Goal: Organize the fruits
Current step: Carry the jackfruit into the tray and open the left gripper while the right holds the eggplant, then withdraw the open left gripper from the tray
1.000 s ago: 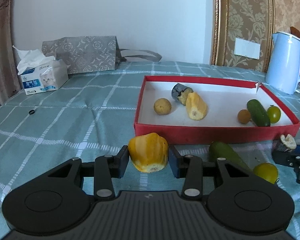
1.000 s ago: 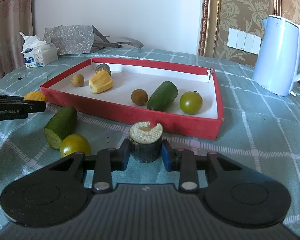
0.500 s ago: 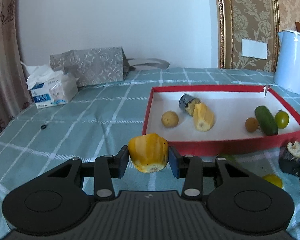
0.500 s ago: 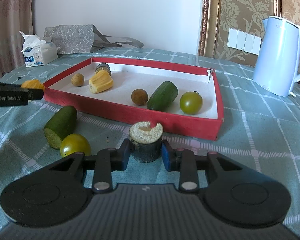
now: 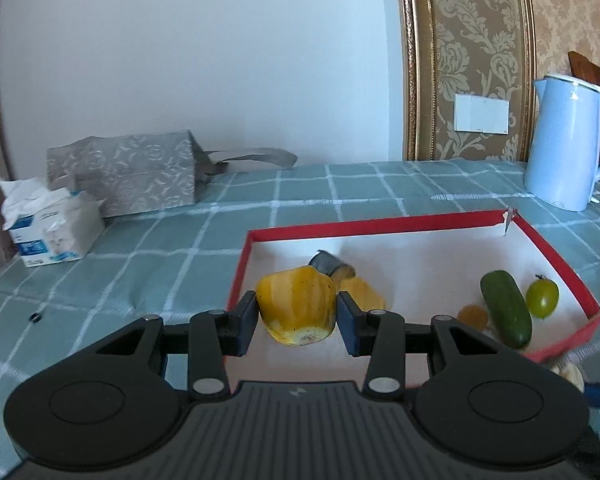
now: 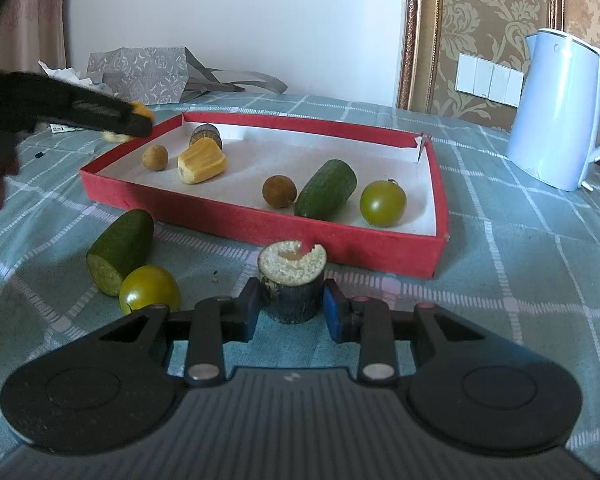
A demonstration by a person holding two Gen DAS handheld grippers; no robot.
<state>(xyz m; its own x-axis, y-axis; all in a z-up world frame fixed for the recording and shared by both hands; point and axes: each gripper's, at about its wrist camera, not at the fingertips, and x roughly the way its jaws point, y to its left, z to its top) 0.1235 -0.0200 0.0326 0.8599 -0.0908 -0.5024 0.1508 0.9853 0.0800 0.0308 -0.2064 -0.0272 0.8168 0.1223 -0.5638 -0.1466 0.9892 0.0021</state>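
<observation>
My left gripper (image 5: 297,318) is shut on a yellow fruit chunk (image 5: 298,308) and holds it above the left end of the red tray (image 5: 372,226). In the right wrist view the left gripper (image 6: 136,122) hangs over the tray's far left corner. The tray (image 6: 260,222) holds a yellow chunk (image 6: 202,160), a dark cane stub (image 6: 206,134), two brown longans (image 6: 279,191), a cucumber half (image 6: 326,188) and a green tomato (image 6: 383,203). My right gripper (image 6: 291,310) is shut on a dark cane stub (image 6: 292,280) in front of the tray's near wall.
On the checked cloth left of my right gripper lie a cucumber half (image 6: 120,252) and a green tomato (image 6: 150,290). A pale blue kettle (image 6: 560,116) stands at the back right. A tissue box (image 5: 48,232) and a grey paper bag (image 5: 128,176) sit at the back left.
My left gripper has risen and moved forward with the yellow chunk, from in front of the tray's near wall to above the tray's left end. The right gripper has kept still.
</observation>
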